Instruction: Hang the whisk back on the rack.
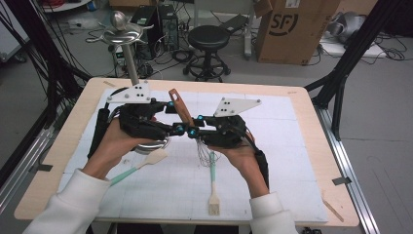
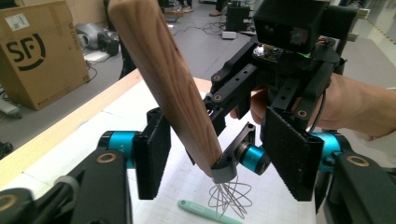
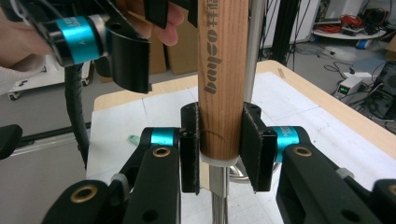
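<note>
Your right gripper (image 3: 219,149) has its jaws clamped on the lower end of the wooden handle (image 3: 222,79) of a whisk (image 1: 181,108), just above the metal collar; the whisk is held off the table (image 1: 302,161), handle rising up and away, wire loops (image 2: 229,198) hanging below; your left gripper (image 2: 219,163) stands about half open around the same handle, higher up, its left pad just beside the wood and the right pad apart from it, so it has no hold; below lie a mint-handled spatula (image 1: 139,165) and a mint-handled brush (image 1: 213,187) on the white mat (image 1: 272,146)
</note>
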A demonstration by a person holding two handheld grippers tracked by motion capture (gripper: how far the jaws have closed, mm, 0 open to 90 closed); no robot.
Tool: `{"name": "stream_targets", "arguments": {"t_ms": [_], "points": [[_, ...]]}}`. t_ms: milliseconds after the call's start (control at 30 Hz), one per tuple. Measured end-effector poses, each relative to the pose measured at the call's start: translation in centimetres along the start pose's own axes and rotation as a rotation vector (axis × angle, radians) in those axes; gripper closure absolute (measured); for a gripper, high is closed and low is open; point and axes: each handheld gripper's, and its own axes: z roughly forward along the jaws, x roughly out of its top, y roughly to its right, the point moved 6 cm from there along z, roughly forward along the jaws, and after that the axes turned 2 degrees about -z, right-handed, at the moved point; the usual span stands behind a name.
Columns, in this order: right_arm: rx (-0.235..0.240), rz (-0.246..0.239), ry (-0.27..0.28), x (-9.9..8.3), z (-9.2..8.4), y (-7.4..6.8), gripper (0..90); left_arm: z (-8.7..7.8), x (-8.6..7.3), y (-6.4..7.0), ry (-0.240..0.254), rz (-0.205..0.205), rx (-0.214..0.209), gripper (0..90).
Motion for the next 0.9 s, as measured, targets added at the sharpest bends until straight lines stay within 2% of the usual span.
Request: {"name": "stream_targets", "arguments": {"t_ms": [333,433,667,767,800,900], "points": [[0.002,-0.005,-0.006,0.2,0.46,-0.29,70.1,0.13,-0.07,-0.15,-0.007,-0.001,0.029,51.5],[0.004,-0.003,-0.006,0.23,0.57,-0.43,70.2,0.03,0.01,-0.22,-0.001,-0.013,0.039,57.4],[0.006,-0.009,-0.01,0.26,0.69,-0.62,70.2,0.01,0.0,-0.32,-0.005,-0.003,0.052,68.1],[0.011,-0.007,-0.009,0.28,0.75,-0.76,70.2,0.02,0.0,-0.3,-0.002,-0.01,0.043,69.8],[0.013,-0.006,-0.009,0.29,0.77,-0.78,70.2,-0.04,-0.03,-0.26,-0.005,0.004,0.041,69.9],[0.019,-0.01,-0.01,0.27,0.91,-0.89,70.2,-0.11,-0.03,-0.16,-0.007,0.008,0.034,71.3]]}}
